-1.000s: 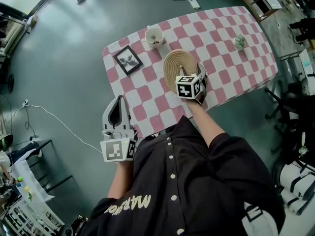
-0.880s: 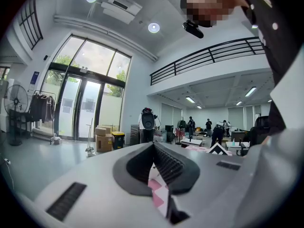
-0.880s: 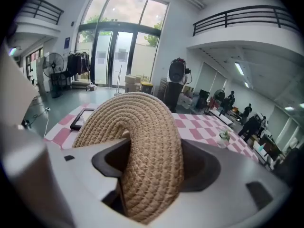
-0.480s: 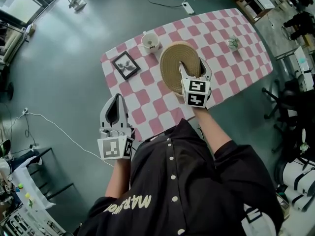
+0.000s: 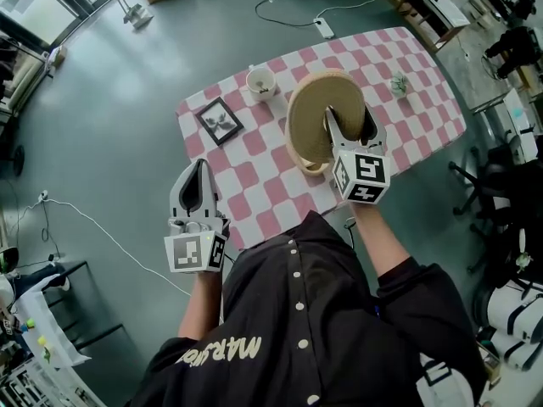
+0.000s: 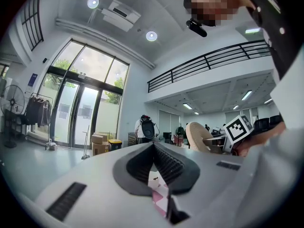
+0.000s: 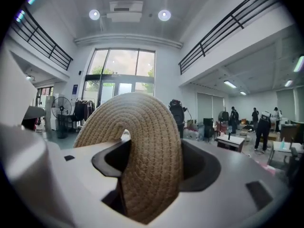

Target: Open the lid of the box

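Note:
A round woven rope lid (image 5: 316, 115) stands tilted on edge above the pink-checked table (image 5: 254, 189). My right gripper (image 5: 350, 124) is shut on the lid's rim. In the right gripper view the lid (image 7: 142, 122) fills the gap between the jaws of my right gripper (image 7: 152, 151), with both pads against it. The box beneath the lid is hidden in the head view. My left gripper (image 5: 201, 176) hangs off the table's near left corner, jaws together and holding nothing; in its own view the left gripper (image 6: 154, 146) shows its tips meeting.
On the table's far left stand a cup (image 5: 260, 81) and a black picture frame (image 5: 219, 120). A small green object (image 5: 398, 83) sits at the far right. A power strip (image 5: 324, 27) lies on the floor beyond, and chairs crowd the right side.
My right gripper has lifted the lid off the table and tipped it up on edge, nearer the camera. The left gripper has barely moved.

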Action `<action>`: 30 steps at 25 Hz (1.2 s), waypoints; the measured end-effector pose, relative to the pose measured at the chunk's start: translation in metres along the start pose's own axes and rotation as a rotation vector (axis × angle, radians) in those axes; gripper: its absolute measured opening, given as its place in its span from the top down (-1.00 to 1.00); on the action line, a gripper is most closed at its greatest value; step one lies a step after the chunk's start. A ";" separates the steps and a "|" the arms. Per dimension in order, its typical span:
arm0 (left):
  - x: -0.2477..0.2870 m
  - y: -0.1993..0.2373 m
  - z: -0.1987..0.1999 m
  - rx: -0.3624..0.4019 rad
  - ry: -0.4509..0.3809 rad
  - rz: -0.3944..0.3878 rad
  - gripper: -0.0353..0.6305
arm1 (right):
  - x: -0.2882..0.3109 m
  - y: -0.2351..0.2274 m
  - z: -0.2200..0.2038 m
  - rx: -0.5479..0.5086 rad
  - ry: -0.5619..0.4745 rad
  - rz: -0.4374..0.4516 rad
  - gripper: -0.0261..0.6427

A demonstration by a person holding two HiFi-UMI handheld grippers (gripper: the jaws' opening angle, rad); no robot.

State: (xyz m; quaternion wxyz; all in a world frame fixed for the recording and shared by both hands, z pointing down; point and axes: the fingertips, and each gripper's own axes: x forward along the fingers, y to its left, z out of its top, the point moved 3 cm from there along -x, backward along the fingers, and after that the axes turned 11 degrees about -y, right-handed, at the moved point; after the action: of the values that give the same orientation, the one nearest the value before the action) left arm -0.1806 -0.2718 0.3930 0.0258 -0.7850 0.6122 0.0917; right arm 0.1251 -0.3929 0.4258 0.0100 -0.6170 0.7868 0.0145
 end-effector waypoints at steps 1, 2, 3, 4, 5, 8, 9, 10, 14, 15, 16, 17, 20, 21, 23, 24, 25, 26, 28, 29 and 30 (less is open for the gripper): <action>0.000 0.001 0.002 0.000 -0.004 0.001 0.88 | -0.003 -0.002 0.008 0.006 -0.027 0.000 0.00; 0.000 0.001 0.004 0.001 -0.009 0.001 0.88 | -0.006 -0.004 0.016 0.009 -0.050 -0.001 0.00; 0.000 0.001 0.005 0.002 -0.014 0.001 0.88 | -0.010 -0.006 0.023 0.009 -0.071 -0.004 0.00; 0.000 0.001 0.007 0.004 -0.019 0.001 0.88 | -0.013 -0.009 0.030 0.006 -0.091 -0.006 0.00; 0.001 0.002 0.009 0.008 -0.025 0.001 0.88 | -0.016 -0.011 0.037 0.005 -0.111 -0.007 0.00; 0.002 0.003 0.013 0.033 -0.037 0.004 0.88 | -0.026 -0.019 0.055 0.006 -0.155 -0.010 0.00; 0.003 0.004 0.015 0.040 -0.042 0.004 0.88 | -0.030 -0.022 0.060 0.004 -0.166 -0.012 0.00; 0.004 0.004 0.017 0.042 -0.047 0.004 0.88 | -0.033 -0.025 0.065 0.002 -0.176 -0.014 0.00; 0.005 0.009 0.024 0.019 -0.066 0.013 0.88 | -0.045 -0.033 0.078 0.001 -0.217 -0.028 0.00; 0.005 0.010 0.026 0.018 -0.071 0.014 0.88 | -0.049 -0.035 0.081 0.002 -0.225 -0.031 0.00; 0.005 0.011 0.028 0.020 -0.074 0.016 0.88 | -0.052 -0.036 0.083 0.002 -0.230 -0.034 0.00; 0.005 0.012 0.030 0.022 -0.077 0.018 0.88 | -0.055 -0.038 0.086 0.001 -0.235 -0.036 0.00; 0.005 0.017 0.034 0.029 -0.079 0.026 0.88 | -0.065 -0.042 0.093 -0.006 -0.250 -0.042 0.00; 0.006 0.019 0.035 0.031 -0.081 0.028 0.88 | -0.069 -0.044 0.094 -0.007 -0.252 -0.046 0.00; 0.006 0.021 0.038 0.036 -0.093 0.033 0.88 | -0.075 -0.049 0.096 0.005 -0.246 -0.050 0.00; 0.006 0.023 0.041 0.037 -0.103 0.035 0.88 | -0.078 -0.052 0.096 0.018 -0.238 -0.052 0.00; 0.006 0.024 0.043 0.038 -0.113 0.037 0.88 | -0.081 -0.054 0.096 0.031 -0.232 -0.056 0.00; 0.006 0.025 0.046 0.039 -0.121 0.038 0.88 | -0.083 -0.057 0.096 0.039 -0.230 -0.062 0.00; 0.007 0.028 0.050 0.046 -0.127 0.041 0.88 | -0.089 -0.063 0.100 0.039 -0.234 -0.076 0.00; 0.007 0.029 0.051 0.050 -0.129 0.044 0.88 | -0.091 -0.066 0.101 0.037 -0.238 -0.082 0.00; 0.007 0.031 0.053 0.055 -0.130 0.048 0.88 | -0.093 -0.068 0.103 0.035 -0.242 -0.086 0.00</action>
State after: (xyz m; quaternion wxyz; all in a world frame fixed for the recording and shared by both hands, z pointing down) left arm -0.2151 -0.2781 0.3422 0.0847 -0.7614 0.6302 0.1262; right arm 0.2130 -0.3147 0.3253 0.1161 -0.6436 0.7528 0.0748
